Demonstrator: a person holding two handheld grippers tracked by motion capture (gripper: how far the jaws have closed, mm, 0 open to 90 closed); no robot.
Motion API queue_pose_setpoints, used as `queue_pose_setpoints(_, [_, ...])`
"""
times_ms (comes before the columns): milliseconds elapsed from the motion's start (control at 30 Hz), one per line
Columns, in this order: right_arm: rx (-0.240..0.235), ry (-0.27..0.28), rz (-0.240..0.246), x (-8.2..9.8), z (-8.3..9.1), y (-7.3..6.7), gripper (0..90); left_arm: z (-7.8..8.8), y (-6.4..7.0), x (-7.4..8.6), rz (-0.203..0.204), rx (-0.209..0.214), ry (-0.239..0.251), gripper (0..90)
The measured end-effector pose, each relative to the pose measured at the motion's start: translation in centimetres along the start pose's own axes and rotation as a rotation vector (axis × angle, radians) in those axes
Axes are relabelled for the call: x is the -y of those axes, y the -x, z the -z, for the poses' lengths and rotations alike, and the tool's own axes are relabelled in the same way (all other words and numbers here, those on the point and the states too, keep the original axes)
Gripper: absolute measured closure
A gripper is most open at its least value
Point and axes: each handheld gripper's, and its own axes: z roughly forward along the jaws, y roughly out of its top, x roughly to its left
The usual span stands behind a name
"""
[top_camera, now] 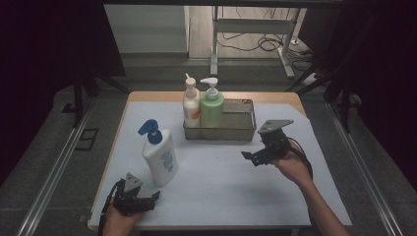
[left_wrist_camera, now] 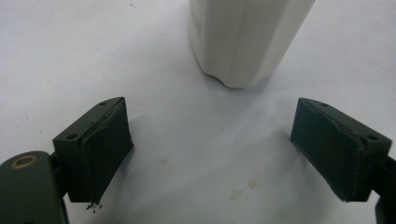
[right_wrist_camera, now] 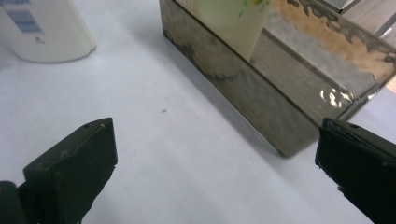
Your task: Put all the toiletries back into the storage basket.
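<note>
— Where does the white pump bottle with the blue nozzle (top_camera: pixel 160 160) stand?

— Upright on the white tabletop (top_camera: pixel 221 182), just ahead of my left hand-held gripper (top_camera: pixel 156 195), well short of the metal tray (top_camera: pixel 244 131); both jaws gape wide, holding nothing.

— The approach?

— Centre the body between the pads; close low and square, I'd judge; my right hand-held gripper (top_camera: pixel 244 155) waits, spread and empty.

No legible text being shown. Blue print being seen on label of white pump bottle (top_camera: pixel 160 158), too blurred to be read; orange mark on cream bottle (top_camera: pixel 191 105) likewise unreadable.
</note>
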Motion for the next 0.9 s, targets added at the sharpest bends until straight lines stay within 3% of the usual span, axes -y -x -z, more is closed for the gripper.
queue_pose_setpoints(433, [0.019,0.012,-0.043,4.3,1.8,-0.7,0.0,0.0,0.0,-0.1,-0.001,0.001,-0.004,11.7])
queue_pose_setpoints(900, [0.05,-0.001,-0.098,9.3,1.9,-1.5,0.0,0.0,0.0,-0.1,0.001,-0.001,-0.007,11.9])
